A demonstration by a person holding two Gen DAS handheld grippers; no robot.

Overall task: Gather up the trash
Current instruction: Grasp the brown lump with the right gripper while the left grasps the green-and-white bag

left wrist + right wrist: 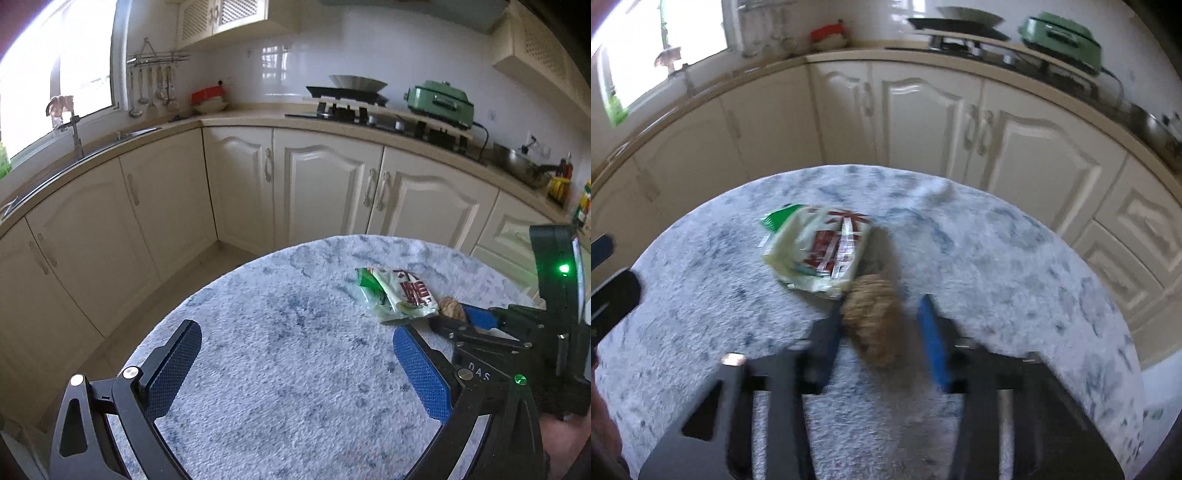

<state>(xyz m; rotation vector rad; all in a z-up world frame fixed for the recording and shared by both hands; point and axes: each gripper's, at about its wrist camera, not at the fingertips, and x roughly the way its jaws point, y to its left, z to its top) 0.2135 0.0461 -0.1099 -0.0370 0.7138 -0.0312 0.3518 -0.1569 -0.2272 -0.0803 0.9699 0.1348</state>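
A run of cream kitchen cabinets [325, 184] with raised arched door panels and curved handles wraps around the room under a beige countertop [236, 118]. In front of them stands a round table [280, 354] covered with a fuzzy, pale cloth mottled in blue-grey.

The left gripper [297, 363] hangs low over the near part of the table with its jaws spread wide apart; nothing lies between its two blue, cross-hatched pads [421, 373], only bare cloth. Its black frame carries round silver bolts.

The right gripper [882, 325] points down at the table from the right side. Its jaws stand narrowed around one brown crumpled wad [873, 321], lumpy and rough like scrunched paper or a husk. The dark left finger [827, 332] lies against the wad's side, while a small gap seems to show between the wad and the blue right pad [934, 339]; the right wrist view is smeared by motion, so whether the pads truly press on it cannot be told. In the left wrist view the same wad [453, 309] sits at the tip of that gripper [463, 317], resting on the cloth.

Just beyond the wad, touching or nearly touching it, lies one crinkled plastic snack wrapper [820, 254], flat on the cloth, pale cream with a green corner and red printed characters.

On the counter sit one green lidded electric cooker [441, 103] and one black gas hob [354, 110].
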